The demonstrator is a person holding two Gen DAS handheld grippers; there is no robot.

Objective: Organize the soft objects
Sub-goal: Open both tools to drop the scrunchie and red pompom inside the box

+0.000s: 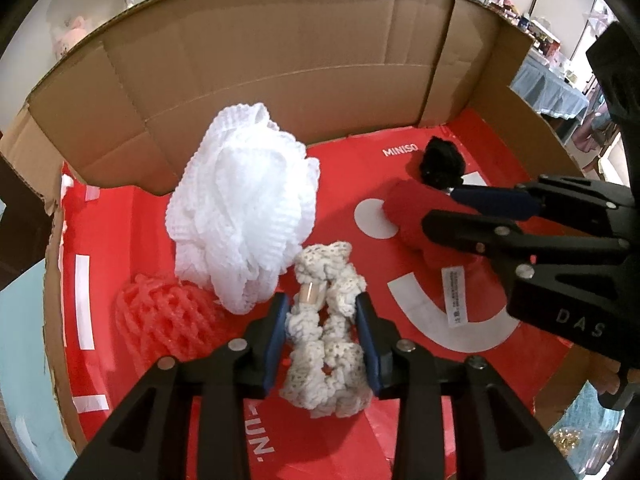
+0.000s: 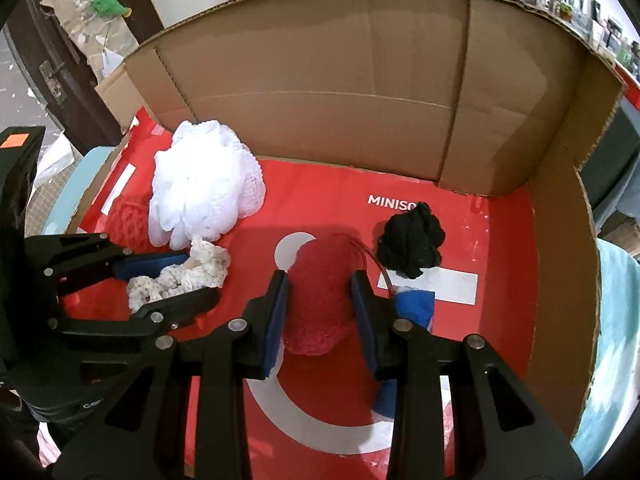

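Observation:
A cream crocheted scrunchie lies on the red floor of a cardboard box. My left gripper is shut on it, and both blue pads touch its sides. The right wrist view shows that gripper at the left with the scrunchie between its fingers. My right gripper is shut on a red knitted piece that rests on the floor. In the left wrist view the right gripper reaches in from the right onto the red piece.
A white mesh puff and a coral foam net sit left of the scrunchie. A black knitted bundle lies behind the red piece, and a blue item is beside my right finger. Tall cardboard walls close the back and the right.

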